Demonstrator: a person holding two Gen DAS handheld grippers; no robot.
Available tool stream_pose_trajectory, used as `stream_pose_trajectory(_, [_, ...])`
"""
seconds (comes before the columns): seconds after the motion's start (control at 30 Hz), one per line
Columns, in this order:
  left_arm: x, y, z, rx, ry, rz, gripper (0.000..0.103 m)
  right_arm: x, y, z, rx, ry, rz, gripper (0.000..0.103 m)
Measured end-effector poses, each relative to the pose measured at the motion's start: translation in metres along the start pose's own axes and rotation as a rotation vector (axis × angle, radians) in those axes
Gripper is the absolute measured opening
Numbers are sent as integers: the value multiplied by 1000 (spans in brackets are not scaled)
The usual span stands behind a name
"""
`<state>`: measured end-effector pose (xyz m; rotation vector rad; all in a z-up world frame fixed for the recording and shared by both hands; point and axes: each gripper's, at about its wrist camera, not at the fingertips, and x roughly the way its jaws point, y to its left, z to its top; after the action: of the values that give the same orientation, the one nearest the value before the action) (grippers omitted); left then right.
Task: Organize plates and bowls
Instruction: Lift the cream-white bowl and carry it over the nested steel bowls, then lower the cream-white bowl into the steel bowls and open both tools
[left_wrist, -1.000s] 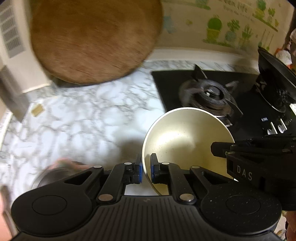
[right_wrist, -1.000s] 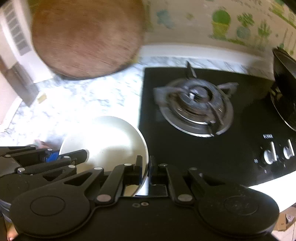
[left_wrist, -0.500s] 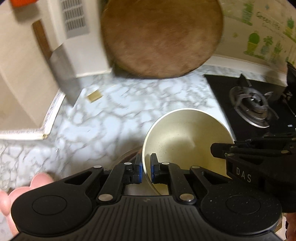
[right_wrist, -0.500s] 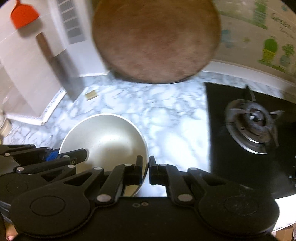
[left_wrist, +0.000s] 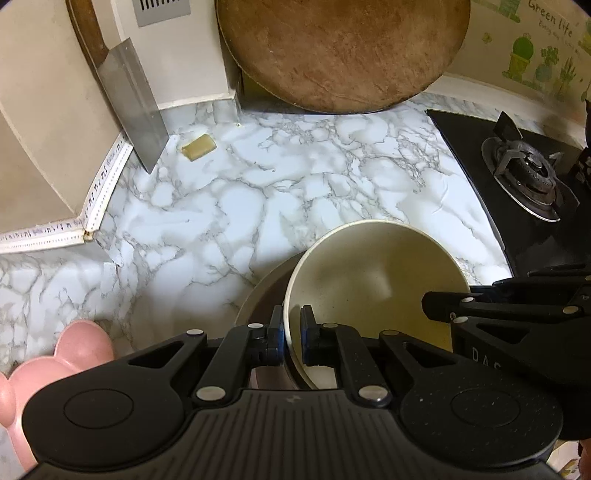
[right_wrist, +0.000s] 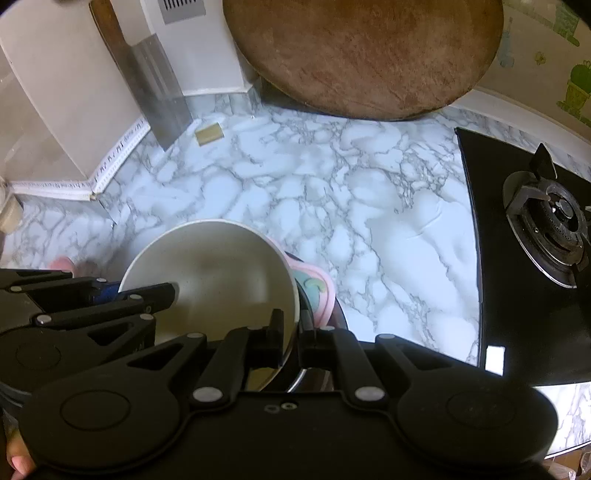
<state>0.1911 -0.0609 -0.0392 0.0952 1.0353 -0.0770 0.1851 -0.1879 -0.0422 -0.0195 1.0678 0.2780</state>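
A cream bowl (left_wrist: 373, 280) is held above the marble counter by both grippers. My left gripper (left_wrist: 292, 334) is shut on its left rim. My right gripper (right_wrist: 295, 332) is shut on the right rim of the same bowl (right_wrist: 210, 273). The right gripper also shows at the right edge of the left wrist view (left_wrist: 428, 306). Under the bowl lies a grey round dish (left_wrist: 258, 295) and a pink plate (right_wrist: 317, 291) with a pastel picture. A pink bear-shaped plate (left_wrist: 62, 365) lies at the lower left.
A large round wooden board (left_wrist: 340, 51) leans on the back wall. A cleaver (left_wrist: 129, 103) leans at the left wall beside a small tan block (left_wrist: 198, 147). The black gas hob (right_wrist: 532, 254) with its burner (right_wrist: 554, 225) is at the right.
Both grippers have carried the bowl left, away from the hob to over the marble counter. The dishes beneath and the pink bear plate have come into view.
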Motion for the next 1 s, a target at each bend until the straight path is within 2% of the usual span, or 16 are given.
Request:
stream_pose_trajectory(0.5, [7, 11, -4, -21, 22, -16, 8, 6, -3, -2, -5, 21, 24, 13])
stream_pose_trajectory(0.63, [5, 14, -6, -36, 14, -28, 9, -1, -4, -1, 0, 10, 38, 17])
stream_pose_trajectory(0.73, [0, 15, -7, -43, 4, -33, 9, -12, -5, -1, -15, -26, 26, 36])
stream_pose_trajectory(1.0, [-22, 17, -12, -37, -44, -49, 9, -33, -19, -6, -13, -57, 37, 39])
